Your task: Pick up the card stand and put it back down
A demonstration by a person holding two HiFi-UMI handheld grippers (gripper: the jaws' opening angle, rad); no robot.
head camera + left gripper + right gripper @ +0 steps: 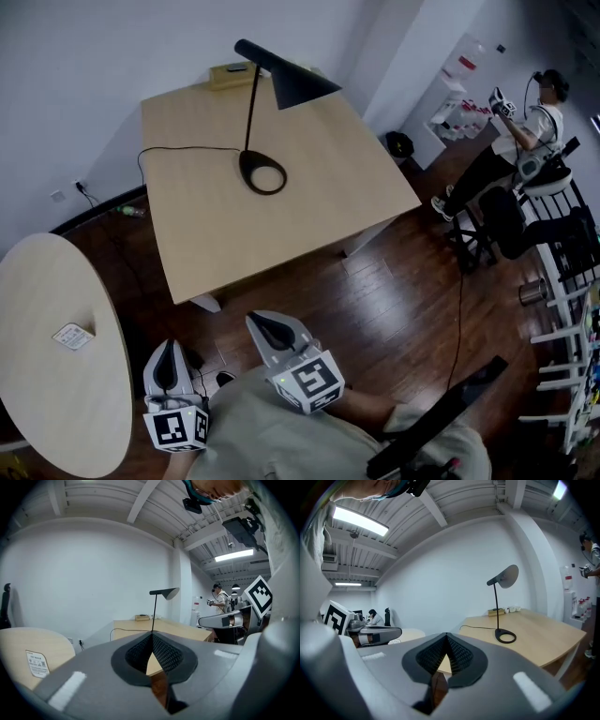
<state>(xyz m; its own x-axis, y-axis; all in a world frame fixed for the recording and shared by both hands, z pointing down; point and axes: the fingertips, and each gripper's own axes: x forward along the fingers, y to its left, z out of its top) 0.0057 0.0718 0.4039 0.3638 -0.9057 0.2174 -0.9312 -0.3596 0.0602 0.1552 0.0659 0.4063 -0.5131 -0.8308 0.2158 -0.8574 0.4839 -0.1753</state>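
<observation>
The card stand [73,336] is a small white printed card standing on the round light-wood table [47,394] at the left; in the left gripper view the card stand [37,663] shows at lower left. My left gripper [169,347] is low by my body, just right of the round table and apart from the card, with its jaws closed and nothing between them. My right gripper [258,321] is held beside it over the dark wood floor, also shut and empty. In the gripper views, the left gripper [152,637] and the right gripper [446,635] each show their pads meeting.
A square wooden table [309,216] ahead carries a black desk lamp [264,173] with its cable and a small box [230,73] at the far edge. A person [525,131] sits at the back right. White shelving [572,319] lines the right side.
</observation>
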